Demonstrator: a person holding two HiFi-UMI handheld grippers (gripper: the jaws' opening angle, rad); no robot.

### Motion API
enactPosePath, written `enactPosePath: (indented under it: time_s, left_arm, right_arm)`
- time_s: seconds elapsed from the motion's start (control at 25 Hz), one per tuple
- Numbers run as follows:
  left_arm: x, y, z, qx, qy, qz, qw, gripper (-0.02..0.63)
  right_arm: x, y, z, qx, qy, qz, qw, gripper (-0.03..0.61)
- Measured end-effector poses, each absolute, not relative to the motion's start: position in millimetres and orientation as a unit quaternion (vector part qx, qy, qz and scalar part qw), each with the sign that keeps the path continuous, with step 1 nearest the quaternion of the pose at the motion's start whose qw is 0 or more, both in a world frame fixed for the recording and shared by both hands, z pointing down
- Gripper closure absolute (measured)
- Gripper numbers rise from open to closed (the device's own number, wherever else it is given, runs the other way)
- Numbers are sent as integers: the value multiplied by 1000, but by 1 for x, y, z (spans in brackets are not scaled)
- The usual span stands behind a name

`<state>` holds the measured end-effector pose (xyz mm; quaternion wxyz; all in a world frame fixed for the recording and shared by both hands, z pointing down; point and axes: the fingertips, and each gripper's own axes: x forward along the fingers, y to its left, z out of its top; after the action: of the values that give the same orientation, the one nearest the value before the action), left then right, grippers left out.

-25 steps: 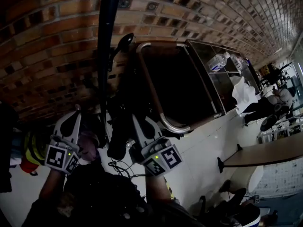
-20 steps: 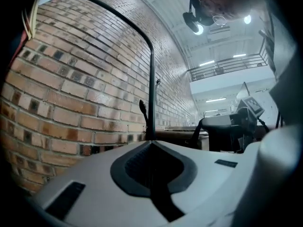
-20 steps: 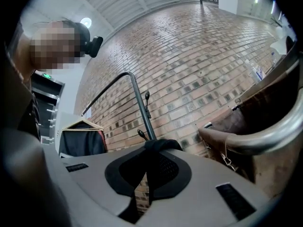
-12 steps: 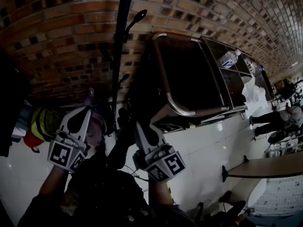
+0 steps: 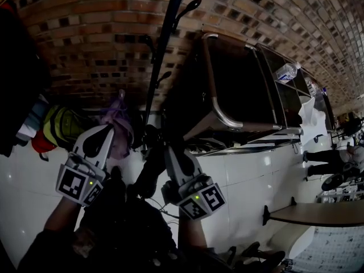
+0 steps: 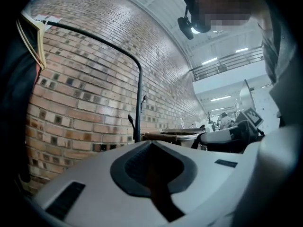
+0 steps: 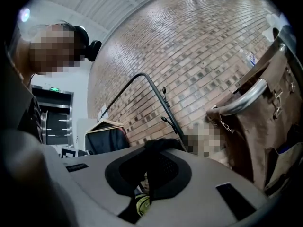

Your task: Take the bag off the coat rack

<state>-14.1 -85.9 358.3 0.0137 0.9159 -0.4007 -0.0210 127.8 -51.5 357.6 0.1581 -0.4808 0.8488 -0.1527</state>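
The coat rack is a black pole (image 5: pixel 164 47) with curved hooks (image 5: pixel 190 7), standing against the brick wall; it also shows in the left gripper view (image 6: pixel 138 103) and the right gripper view (image 7: pixel 166 109). My right gripper (image 5: pixel 169 150) is just right of the pole's lower part, shut on a black bag strap (image 5: pixel 150 172) that hangs down from its jaws. The strap's loop (image 7: pixel 160 144) bulges at the jaw tips. A dark bulk (image 5: pixel 128 226) below both grippers is too dim to make out. Left of the pole, my left gripper (image 5: pixel 109 129) has its jaws together.
A brown seat with a chrome tube frame (image 5: pixel 224 118) stands right of the rack. Yellow and red bags (image 5: pixel 57 127) and a dark coat (image 5: pixel 17 67) hang at the left. A table (image 5: pixel 318 215) and a person (image 5: pixel 327 152) are far right.
Both grippers have drawn slightly away from the rack pole, the right one still gripping the strap. The head view has swung, bringing the yellow bag and coat into sight.
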Motion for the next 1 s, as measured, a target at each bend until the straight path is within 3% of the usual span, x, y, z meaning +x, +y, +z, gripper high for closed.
enactPosePath:
  time_s: [1.0]
  left_arm:
    - [-107,82,320,930,-364,-52,5,594]
  right_arm:
    - [39,117,326,-522,828,-134,153,561]
